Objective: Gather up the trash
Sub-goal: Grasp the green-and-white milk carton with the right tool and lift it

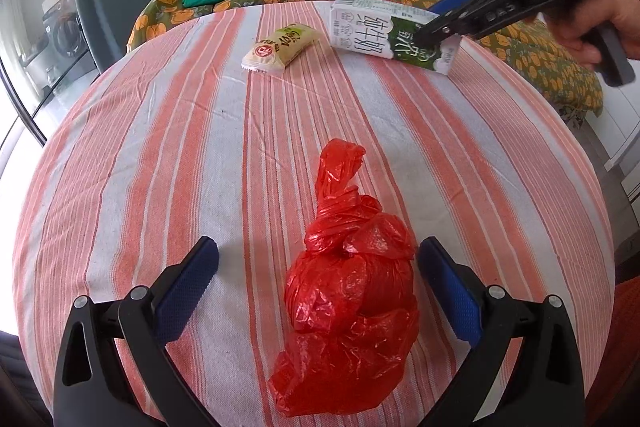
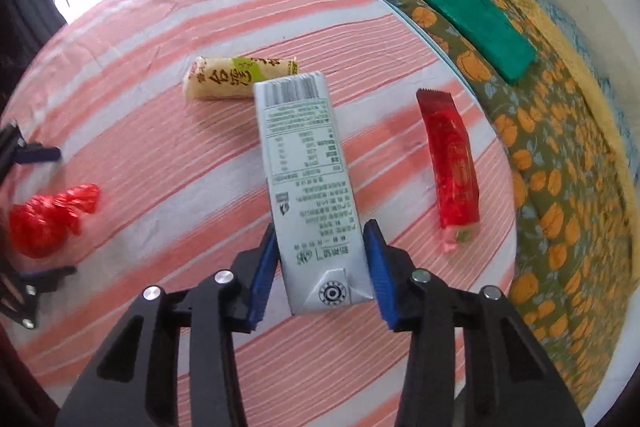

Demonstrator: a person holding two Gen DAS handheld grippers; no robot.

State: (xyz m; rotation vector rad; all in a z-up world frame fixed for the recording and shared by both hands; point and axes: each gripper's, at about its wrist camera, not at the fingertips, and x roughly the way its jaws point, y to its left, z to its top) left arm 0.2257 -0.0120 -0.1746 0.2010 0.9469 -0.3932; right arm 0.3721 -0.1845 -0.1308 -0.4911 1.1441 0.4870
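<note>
Grabbing the milk carton is the step we're on: our right gripper is pinching its near end, both blue pads against the smooth, boxy cardboard sides, carton at 12 o'clock from it. Next we judge it needs a lift clear of the tabletop without crushing it. Our left gripper stands spread around the knotted red bag, crinkly thin plastic, not squeezing it. A yellow snack wrapper and glossy red wrapper wait on the striped cloth.
</note>
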